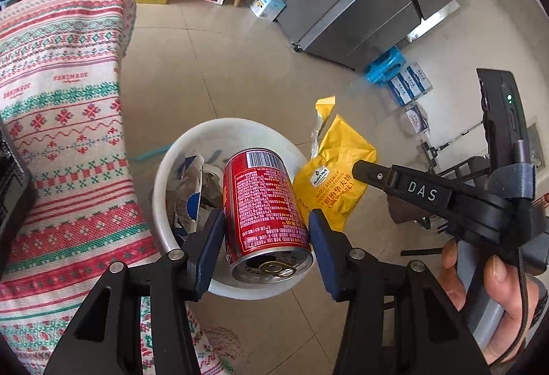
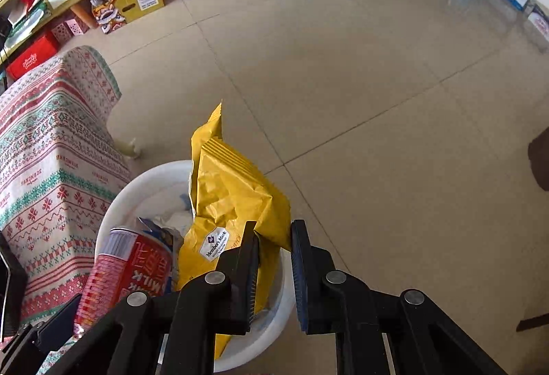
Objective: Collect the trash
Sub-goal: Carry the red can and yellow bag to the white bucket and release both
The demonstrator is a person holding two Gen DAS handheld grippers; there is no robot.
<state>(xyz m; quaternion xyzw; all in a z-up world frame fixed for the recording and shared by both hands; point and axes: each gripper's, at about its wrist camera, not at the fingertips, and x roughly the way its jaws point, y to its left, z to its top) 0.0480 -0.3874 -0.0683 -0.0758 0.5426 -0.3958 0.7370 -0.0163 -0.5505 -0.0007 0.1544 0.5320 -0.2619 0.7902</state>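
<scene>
The left gripper (image 1: 266, 234) points down at the centre of the frame, its blue pads clamped on the sides of a red printed metal can (image 1: 266, 206) over a round white plastic bin (image 1: 161, 175). The right gripper (image 2: 274, 268) angles in from lower right, jaws parted, a crinkled yellow snack wrapper (image 2: 233, 196) against its left pad above the bin's rim (image 2: 113, 203).
</scene>
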